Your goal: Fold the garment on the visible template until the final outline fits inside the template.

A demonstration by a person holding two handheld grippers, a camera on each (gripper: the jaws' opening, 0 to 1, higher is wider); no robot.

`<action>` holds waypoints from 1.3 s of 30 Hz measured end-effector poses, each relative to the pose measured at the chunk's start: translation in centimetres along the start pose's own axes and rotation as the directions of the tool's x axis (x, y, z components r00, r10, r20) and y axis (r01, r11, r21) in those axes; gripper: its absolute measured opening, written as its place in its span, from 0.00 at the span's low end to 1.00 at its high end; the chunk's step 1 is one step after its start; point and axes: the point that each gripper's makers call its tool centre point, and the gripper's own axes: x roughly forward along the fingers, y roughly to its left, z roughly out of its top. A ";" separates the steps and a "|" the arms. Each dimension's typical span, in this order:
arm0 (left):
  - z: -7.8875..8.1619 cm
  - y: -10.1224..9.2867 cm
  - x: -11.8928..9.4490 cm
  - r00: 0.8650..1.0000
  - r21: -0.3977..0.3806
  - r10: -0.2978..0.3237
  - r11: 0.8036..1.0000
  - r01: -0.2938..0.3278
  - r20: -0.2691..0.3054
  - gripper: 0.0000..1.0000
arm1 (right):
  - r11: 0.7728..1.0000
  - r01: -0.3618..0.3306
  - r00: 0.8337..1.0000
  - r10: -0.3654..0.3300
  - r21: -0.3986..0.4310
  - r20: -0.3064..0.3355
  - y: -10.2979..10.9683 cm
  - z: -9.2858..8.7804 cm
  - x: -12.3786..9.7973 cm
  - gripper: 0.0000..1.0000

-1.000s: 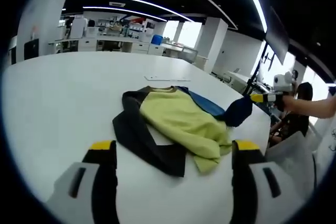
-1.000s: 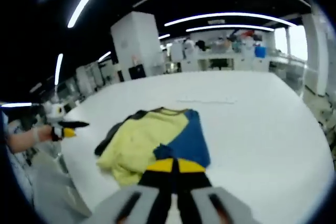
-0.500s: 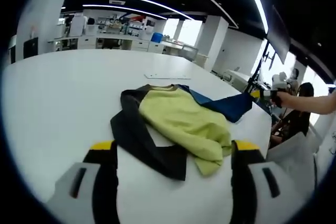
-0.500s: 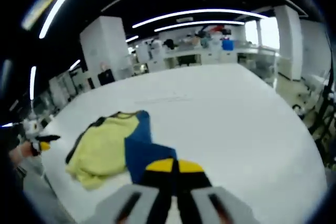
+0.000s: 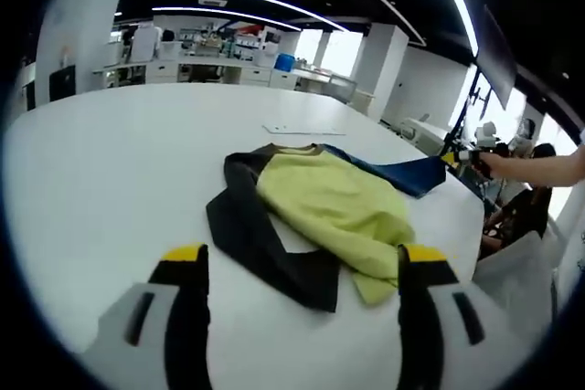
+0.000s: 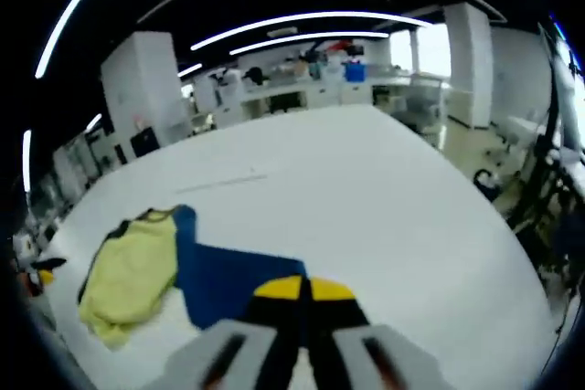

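1. The garment (image 5: pixel 320 216) lies bunched on the white surface (image 5: pixel 110 162).
2. Right tongs (image 6: pixel 303 291) are clamped on its blue sleeve (image 6: pixel 228 280), at 6 o'clock.
3. Left tongs (image 5: pixel 302 267) stand apart, empty.
4. Best pull the sleeve flat, low and taut.

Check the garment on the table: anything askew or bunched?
Yes. The garment lies crumpled, not flat: its yellow body is bunched, and the black sleeve trails toward the open left gripper. The right gripper, shut on the blue sleeve, holds it stretched sideways across the white table.
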 end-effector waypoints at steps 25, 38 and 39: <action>-1.3 0.3 0.9 0.997 -0.061 0.073 0.995 -0.073 -0.014 0.84 | 0.977 0.173 0.978 -0.185 -0.125 -0.098 -8.5 0.9 5.8 0.00; -1.9 0.3 1.5 0.996 -0.086 0.081 0.993 -0.083 -0.025 0.84 | 0.978 0.189 0.966 -0.202 -0.092 -0.162 -10.2 -1.1 7.2 0.00; -1.9 0.2 1.5 0.996 -0.087 0.080 0.993 -0.082 -0.024 0.84 | 0.978 0.188 0.967 -0.201 -0.092 -0.160 -10.2 -1.1 7.2 0.00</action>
